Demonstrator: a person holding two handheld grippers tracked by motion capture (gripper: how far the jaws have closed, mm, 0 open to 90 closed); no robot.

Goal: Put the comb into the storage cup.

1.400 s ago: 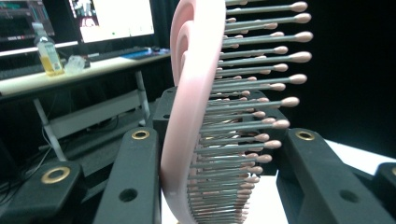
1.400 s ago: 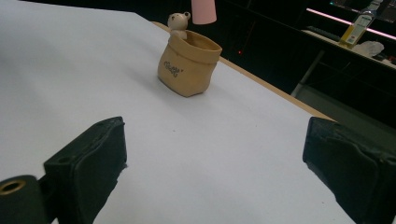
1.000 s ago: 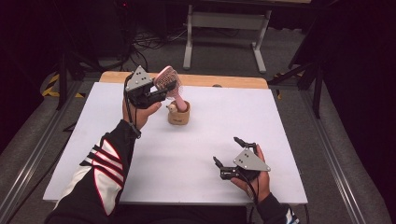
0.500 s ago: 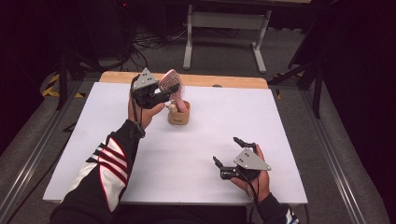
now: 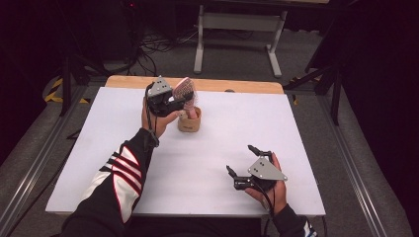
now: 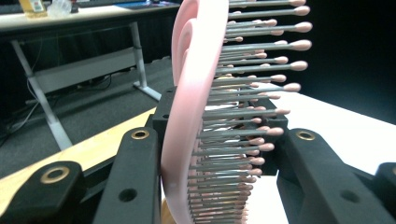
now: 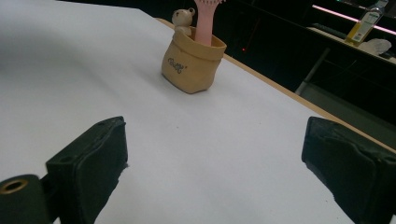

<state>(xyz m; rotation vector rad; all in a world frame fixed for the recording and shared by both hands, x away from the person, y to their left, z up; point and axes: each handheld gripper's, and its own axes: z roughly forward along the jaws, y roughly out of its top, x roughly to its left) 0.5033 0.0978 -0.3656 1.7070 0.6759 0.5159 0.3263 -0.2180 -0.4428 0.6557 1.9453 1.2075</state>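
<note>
gripping pink hairbrush (image 6: 196, 116) upright in tan holder (image 5: 189, 121).

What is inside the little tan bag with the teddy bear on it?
The handle of the pink plastic hairbrush stands in the tan bag-shaped holder. The holder's wall hides its bottom.

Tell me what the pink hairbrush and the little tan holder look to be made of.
Hairbrush: smooth, slightly glossy pink plastic by its sheen; thin grey pins, possibly metal, with pink ball tips. Holder: matte tan, moulded like a rolled-top bag; probably ceramic or resin, hard to tell.
</note>
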